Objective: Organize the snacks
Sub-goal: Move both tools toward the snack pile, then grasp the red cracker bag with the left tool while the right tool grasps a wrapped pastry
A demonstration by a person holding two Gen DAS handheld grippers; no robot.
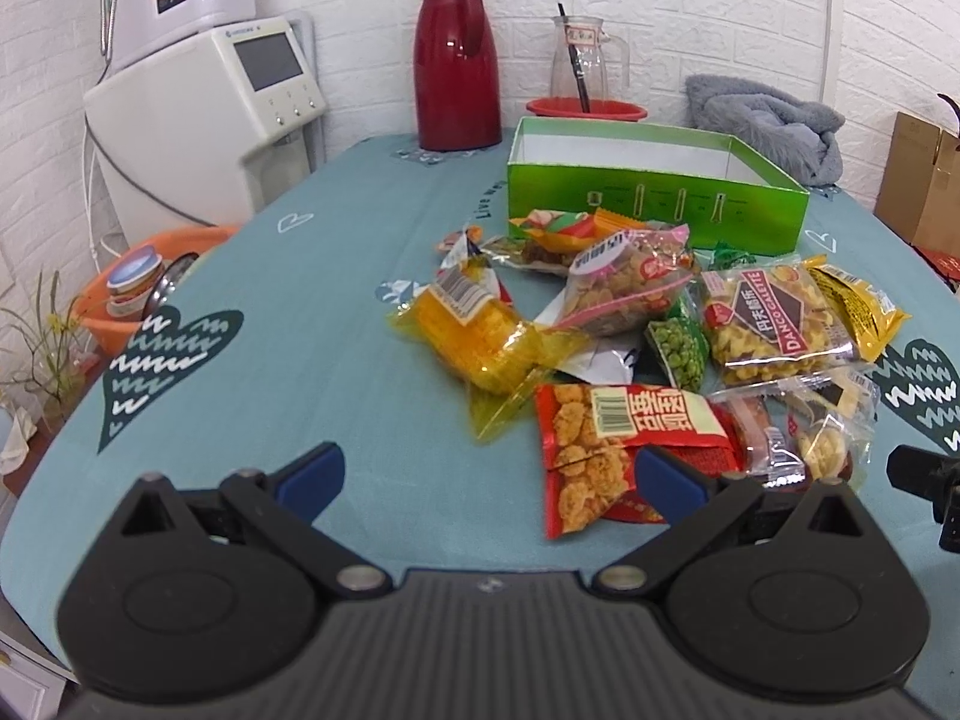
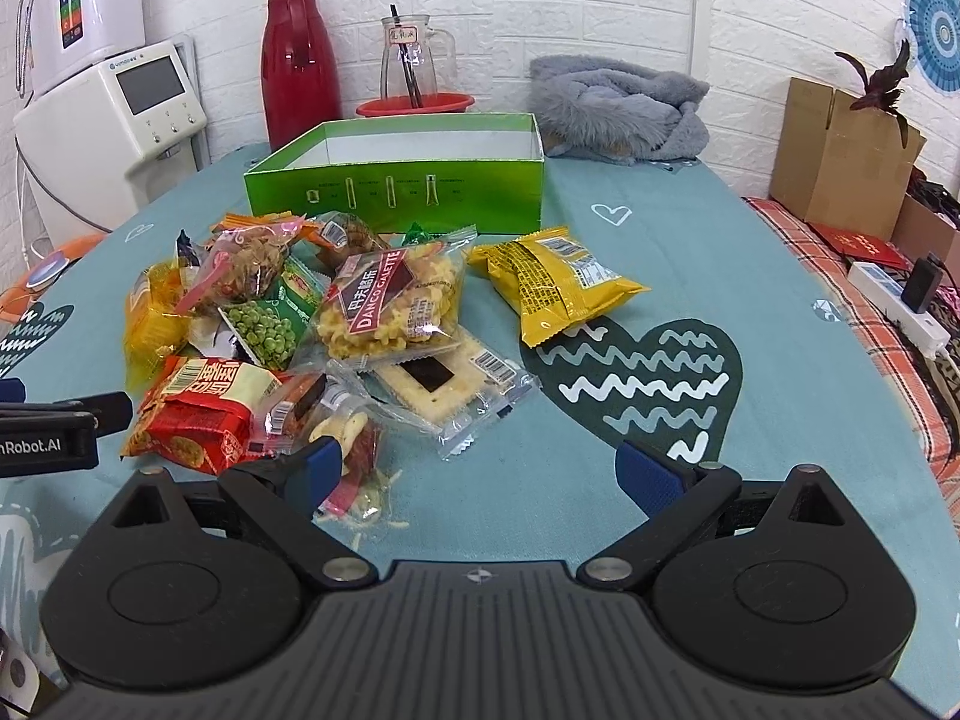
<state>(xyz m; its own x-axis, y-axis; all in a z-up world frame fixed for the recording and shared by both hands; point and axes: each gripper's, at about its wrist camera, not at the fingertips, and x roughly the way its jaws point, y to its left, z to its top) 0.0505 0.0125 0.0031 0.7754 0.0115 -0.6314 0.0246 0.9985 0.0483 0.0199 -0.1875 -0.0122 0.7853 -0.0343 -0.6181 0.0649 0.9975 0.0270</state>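
Green box [image 2: 396,192] behind snack pile [image 2: 336,324], red thermos [image 2: 298,60]

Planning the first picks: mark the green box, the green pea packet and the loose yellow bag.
green box [image 2: 396,195]: right wrist view, front wall.
green pea packet [image 2: 270,327]: right wrist view, clear window showing peas.
yellow bag [image 2: 558,288]: right wrist view, middle of the back face.

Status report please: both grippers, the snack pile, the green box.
Left gripper open, empty. Right gripper open, empty. Snack pile loose on the tablecloth; green box behind looks empty. Nothing blocking.
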